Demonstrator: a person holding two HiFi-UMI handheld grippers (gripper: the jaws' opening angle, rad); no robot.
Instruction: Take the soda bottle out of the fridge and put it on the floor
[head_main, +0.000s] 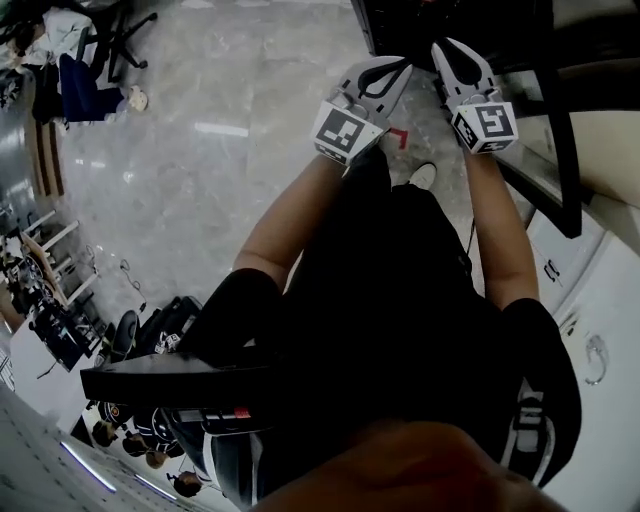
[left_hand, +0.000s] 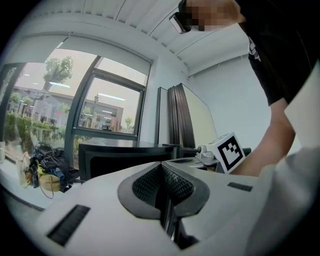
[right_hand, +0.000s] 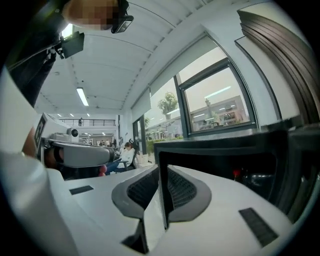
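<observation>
My left gripper (head_main: 402, 64) and right gripper (head_main: 446, 47) are held side by side over the marble floor (head_main: 220, 150), both pointing at the black fridge (head_main: 400, 25). In the left gripper view the jaws (left_hand: 161, 166) are shut with nothing between them, and the fridge (left_hand: 125, 155) stands just ahead. The right gripper (right_hand: 160, 168) is also shut and empty. Its view looks into the fridge's dark inside (right_hand: 225, 165), where a small red spot (right_hand: 235, 173) and a shiny shape show. I cannot tell whether that is the soda bottle.
A dark-framed panel (head_main: 562, 130) rises at the right of the fridge, with white cabinets (head_main: 600, 320) beside it. A black office chair (head_main: 120, 30) and a blue seat stand far left. Desks and seated people fill the lower left. Windows (left_hand: 100, 105) lie behind the fridge.
</observation>
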